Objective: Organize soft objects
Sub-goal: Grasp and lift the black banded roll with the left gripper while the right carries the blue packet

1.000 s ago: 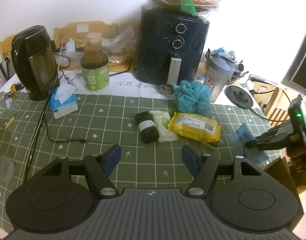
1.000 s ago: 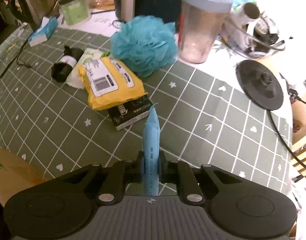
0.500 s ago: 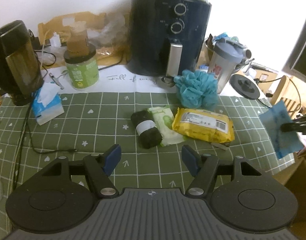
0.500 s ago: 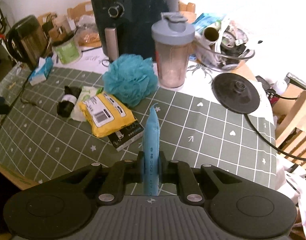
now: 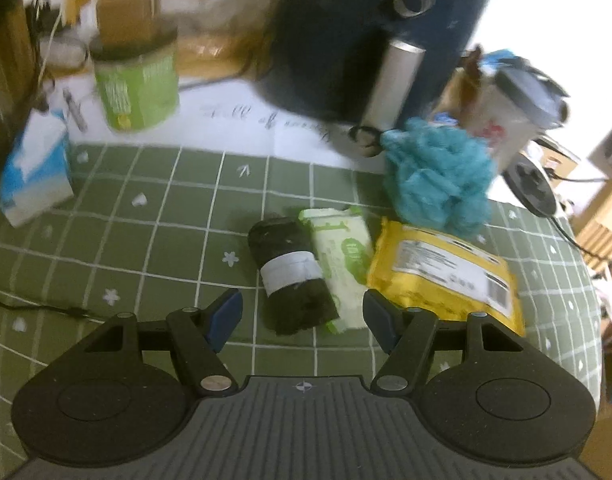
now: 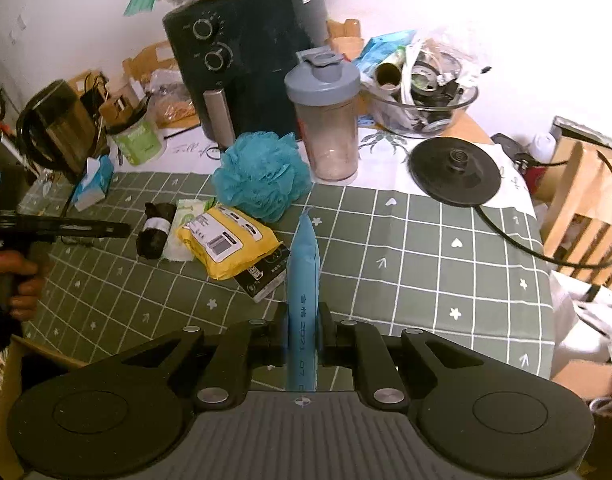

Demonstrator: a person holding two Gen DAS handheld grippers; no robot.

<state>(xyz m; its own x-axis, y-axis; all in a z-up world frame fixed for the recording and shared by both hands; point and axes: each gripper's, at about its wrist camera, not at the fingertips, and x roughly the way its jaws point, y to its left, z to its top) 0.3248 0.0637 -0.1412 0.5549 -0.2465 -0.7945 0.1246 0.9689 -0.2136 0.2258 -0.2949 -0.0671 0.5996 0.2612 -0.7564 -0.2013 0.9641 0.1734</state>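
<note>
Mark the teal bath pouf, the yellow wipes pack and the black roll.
teal bath pouf (image 6: 261,174), right wrist view, middle of the mesh.
yellow wipes pack (image 5: 446,276), left wrist view, its printed label.
black roll (image 5: 291,274), left wrist view, its grey band.

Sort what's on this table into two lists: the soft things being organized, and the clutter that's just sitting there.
Part of the job:
- blue packet, clamped in the right gripper
- black roll
- green-and-white wipes pack
- yellow pack
- teal bath pouf
- left gripper, open above the roll

Just lying about:
- air fryer
- shaker bottle
- kettle base
- green tub

Yellow pack (image 5: 446,276), teal pouf (image 5: 438,176), green white-gridded tablecloth (image 5: 145,220).
</note>
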